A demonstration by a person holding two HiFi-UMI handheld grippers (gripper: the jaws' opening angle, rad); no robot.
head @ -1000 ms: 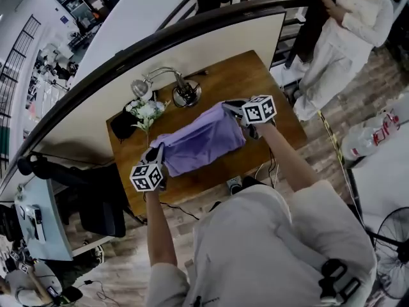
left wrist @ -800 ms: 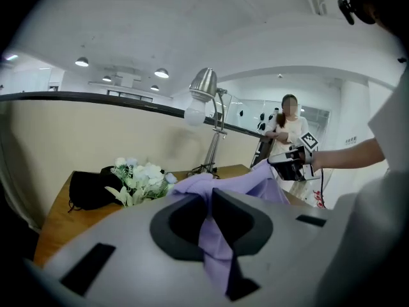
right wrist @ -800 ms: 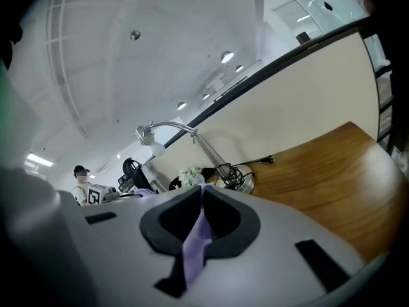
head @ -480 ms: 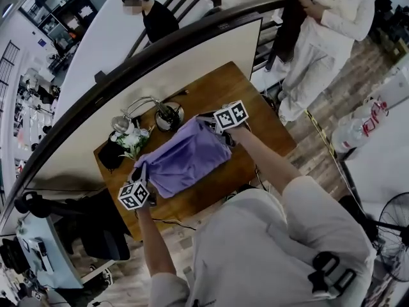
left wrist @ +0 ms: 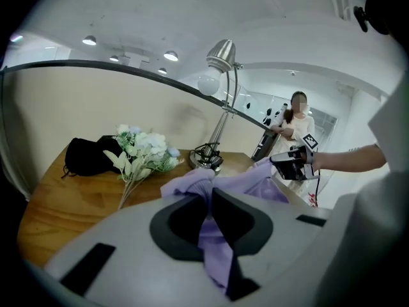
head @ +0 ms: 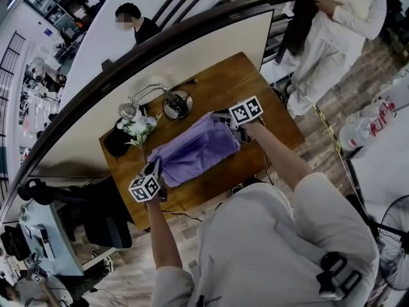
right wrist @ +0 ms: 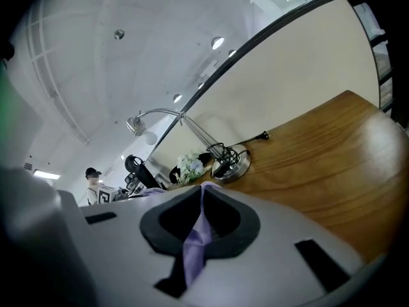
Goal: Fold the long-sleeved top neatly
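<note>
Top (head: pixel 195 151): purple, strung across mid-table (head: pixel 268 117) between my two tongs, long axis running 8 to 2 o'clock in the head view

Left tongs (head: pixel 155 169) at its 8 o'clock end, jaws nearly together, a thick bunch of fabric pinched between the pads. Right tongs (head: pixel 229 121) at the 2 o'clock end, jaws nearly together on a thin fold of the same cloth. Both grips are firm and neither has slipped

Change over the last second: both tongs have come down and rolled a bit, and the top came down with them. It was held higher and tauter, now it sags low over the wood; can't tell how much of it touches. I read this as the lay-down before folding. No fold made yet, and the cloth looks bunched rather than flat, so it needs spreading first

Containers: none proper
- lamp (head: pixel 174 102) at the top's 11 o'clock; its round base has a black cable coiled on it
- flowers (head: pixel 142 128) at 10 o'clock lie loose on the wood, no vase
- black lump (head: pixel 115 142) at 9 o'clock, maybe a pouch; can't tell what's in it

Risk: the far edge of the top sits near the lamp base, could snag when I spread
</note>
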